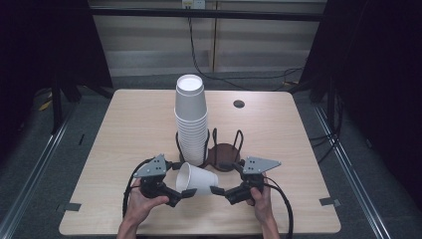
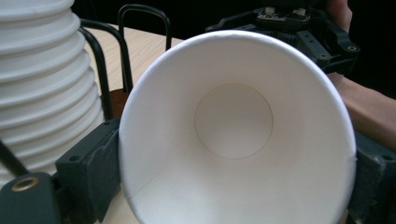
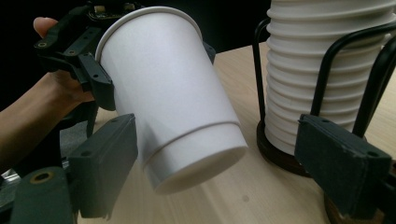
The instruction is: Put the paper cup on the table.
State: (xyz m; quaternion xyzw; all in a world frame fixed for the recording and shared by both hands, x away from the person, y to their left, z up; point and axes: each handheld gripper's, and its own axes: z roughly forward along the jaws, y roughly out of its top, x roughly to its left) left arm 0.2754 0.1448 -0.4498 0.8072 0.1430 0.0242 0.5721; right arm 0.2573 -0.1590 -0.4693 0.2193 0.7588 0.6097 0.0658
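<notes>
A single white paper cup [image 1: 198,178] lies on its side just above the table's front middle. My left gripper [image 1: 182,185] is shut on it, one jaw on each side of the rim; in the left gripper view the cup's open mouth [image 2: 233,126] faces the camera. My right gripper [image 1: 219,178] stands open around the cup's base [image 3: 187,135]: its left jaw is against the cup's side and its right jaw is well apart. Behind them a tall stack of white cups [image 1: 190,124] stands in a black wire holder [image 1: 223,149] with a brown base.
The light wooden table [image 1: 278,129] has a round dark cable hole [image 1: 239,104] at the back right. The holder's wire loops [image 3: 327,79] rise close to my right gripper's right jaw. Black curtains and cables lie beyond the table.
</notes>
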